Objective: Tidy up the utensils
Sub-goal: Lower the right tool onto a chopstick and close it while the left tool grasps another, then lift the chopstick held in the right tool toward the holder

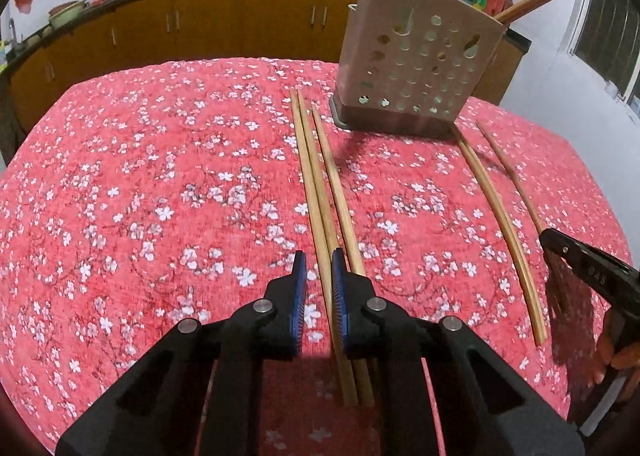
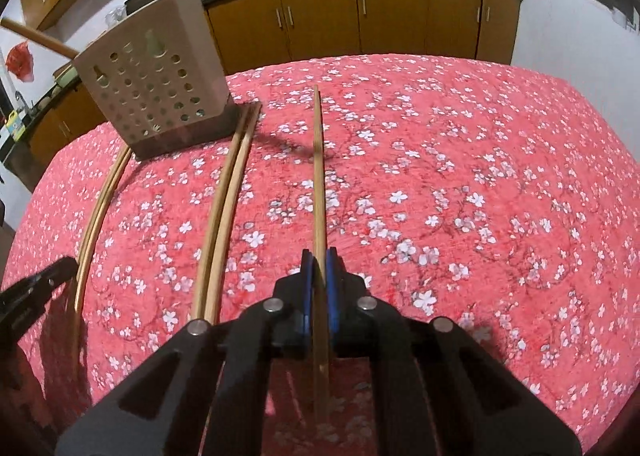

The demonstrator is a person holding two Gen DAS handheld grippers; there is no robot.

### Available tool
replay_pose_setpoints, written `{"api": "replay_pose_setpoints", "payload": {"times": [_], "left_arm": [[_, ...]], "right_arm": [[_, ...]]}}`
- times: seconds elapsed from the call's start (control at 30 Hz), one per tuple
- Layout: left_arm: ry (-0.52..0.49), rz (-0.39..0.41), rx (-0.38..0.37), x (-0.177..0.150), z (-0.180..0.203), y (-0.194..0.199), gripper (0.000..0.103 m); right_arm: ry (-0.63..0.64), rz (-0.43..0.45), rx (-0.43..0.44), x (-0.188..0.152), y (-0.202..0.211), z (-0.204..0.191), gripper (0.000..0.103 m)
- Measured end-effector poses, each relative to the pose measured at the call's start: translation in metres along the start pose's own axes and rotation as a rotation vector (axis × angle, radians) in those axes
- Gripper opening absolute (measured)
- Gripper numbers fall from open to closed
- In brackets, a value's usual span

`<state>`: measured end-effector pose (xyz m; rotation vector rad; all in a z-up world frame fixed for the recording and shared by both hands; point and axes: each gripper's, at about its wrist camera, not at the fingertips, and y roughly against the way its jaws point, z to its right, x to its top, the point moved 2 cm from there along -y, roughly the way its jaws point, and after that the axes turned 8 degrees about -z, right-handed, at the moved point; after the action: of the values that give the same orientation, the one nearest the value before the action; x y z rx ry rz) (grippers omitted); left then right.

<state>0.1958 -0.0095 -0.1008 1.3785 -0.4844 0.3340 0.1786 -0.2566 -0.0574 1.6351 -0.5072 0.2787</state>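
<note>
Three wooden chopsticks (image 1: 316, 183) lie on the red flowered tablecloth (image 1: 160, 175), pointing at the beige perforated utensil holder (image 1: 416, 67). My left gripper (image 1: 319, 276) straddles two of them. The right pad touches them, the left pad stands a little apart, and the third runs under the right finger. In the right wrist view my right gripper (image 2: 320, 272) is shut on a single chopstick (image 2: 318, 175). Its tip (image 1: 546, 236) also shows at the right edge of the left wrist view. Another pair of chopsticks (image 2: 224, 215) lies between the two grippers.
The holder (image 2: 152, 87) stands on a dark base at the far side of the table, with wooden utensils sticking out of its top. Behind the table runs a counter with orange cabinets (image 2: 360, 15) and dark woks. A hand (image 1: 616, 360) shows at the right edge.
</note>
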Motion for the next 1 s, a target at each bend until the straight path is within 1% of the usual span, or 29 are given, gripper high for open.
{"api": "replay_pose_setpoints", "payload": {"times": [0.13, 0.3, 0.37, 0.43, 0.6, 0.63, 0.7, 0.77, 0.87, 1.0], "left_arm": [[-0.022, 0.012, 0.018, 0.002, 0.004, -0.002, 0.014], [-0.028, 0.021, 0.026, 0.005, -0.001, -0.005, 0.014], [-0.024, 0.0, 0.027, 0.006, -0.005, -0.008, 0.014], [-0.039, 0.005, 0.038, 0.005, -0.006, -0.008, 0.013], [-0.051, 0.004, 0.038, 0.003, -0.003, -0.009, 0.013], [-0.051, 0.005, 0.041, 0.003, -0.003, -0.009, 0.012], [-0.046, 0.006, 0.048, 0.003, -0.003, -0.009, 0.009], [-0.037, 0.006, 0.061, 0.005, -0.007, -0.011, 0.008], [-0.005, 0.006, 0.083, 0.01, -0.02, -0.011, 0.008], [0.031, 0.011, 0.104, 0.015, -0.038, -0.011, 0.008]], "right_arm": [[0.018, 0.004, -0.008, 0.0, -0.002, -0.004, 0.008], [0.032, 0.005, -0.01, 0.0, -0.003, -0.005, 0.008], [0.032, 0.004, -0.007, 0.0, -0.002, -0.003, 0.008], [0.032, 0.004, -0.006, 0.0, -0.002, -0.002, 0.008], [0.028, 0.003, -0.007, -0.001, -0.001, -0.003, 0.01], [0.029, 0.004, -0.011, -0.001, -0.001, -0.004, 0.01], [0.048, 0.009, -0.025, -0.002, -0.001, -0.006, 0.01], [0.06, 0.009, -0.028, -0.002, -0.001, -0.006, 0.009], [0.05, 0.006, -0.02, 0.003, -0.002, -0.001, 0.008], [0.026, 0.019, -0.032, 0.015, -0.008, 0.007, 0.008]]}}
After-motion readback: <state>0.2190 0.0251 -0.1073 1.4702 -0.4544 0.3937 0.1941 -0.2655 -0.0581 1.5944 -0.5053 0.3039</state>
